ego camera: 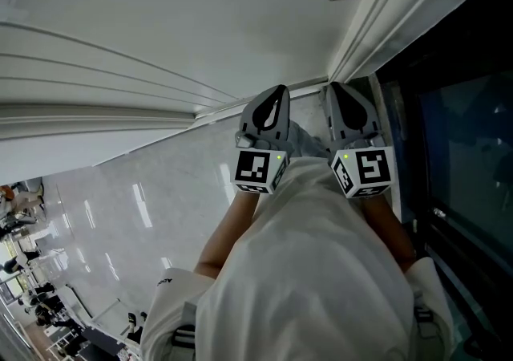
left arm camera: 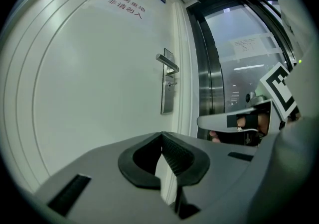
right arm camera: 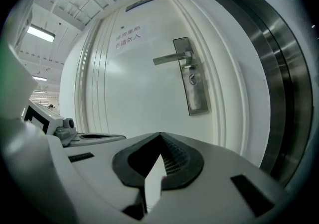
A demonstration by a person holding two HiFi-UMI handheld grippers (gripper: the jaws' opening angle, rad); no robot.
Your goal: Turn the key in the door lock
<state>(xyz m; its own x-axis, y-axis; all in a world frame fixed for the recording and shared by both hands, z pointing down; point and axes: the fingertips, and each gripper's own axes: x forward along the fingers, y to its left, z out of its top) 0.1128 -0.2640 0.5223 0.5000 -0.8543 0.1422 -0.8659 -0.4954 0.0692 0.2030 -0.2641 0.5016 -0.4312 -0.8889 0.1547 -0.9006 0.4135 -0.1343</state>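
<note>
White paint covers the door [right arm camera: 134, 98] in front of you. Its brushed-metal lock plate [right arm camera: 195, 93] sits right of centre in the upper half of the right gripper view, with the lever handle [right arm camera: 172, 58] reaching left from it. The key [right arm camera: 192, 79] appears to be the small dark piece just under the lever, though it is too small to be sure.

You hold the left gripper [ego camera: 276, 99] and the right gripper [ego camera: 338, 99] side by side, close against your body and well apart from the lock. Both pairs of jaws are together at the tips with nothing between them. That reads as a ready stance, with the reach for the key not yet begun. The right gripper is on the lock's side of the door, so it is probably the better one to send.

Each view adds something different:
- **Head view:** it shows the two grippers paired above the glossy floor [ego camera: 120, 215], but only a scrap of the handle at the top edge and no key.
- **Right gripper view:** it shows the plate nearly face-on, so you can place the keyhole under the lever.
- **Left gripper view:** it catches the plate edge-on, upper centre, with a small stub jutting out below the lever. It alone shows the glass panel [left arm camera: 239, 68] to the right and the right gripper's marker cube [left arm camera: 279, 91].
</note>
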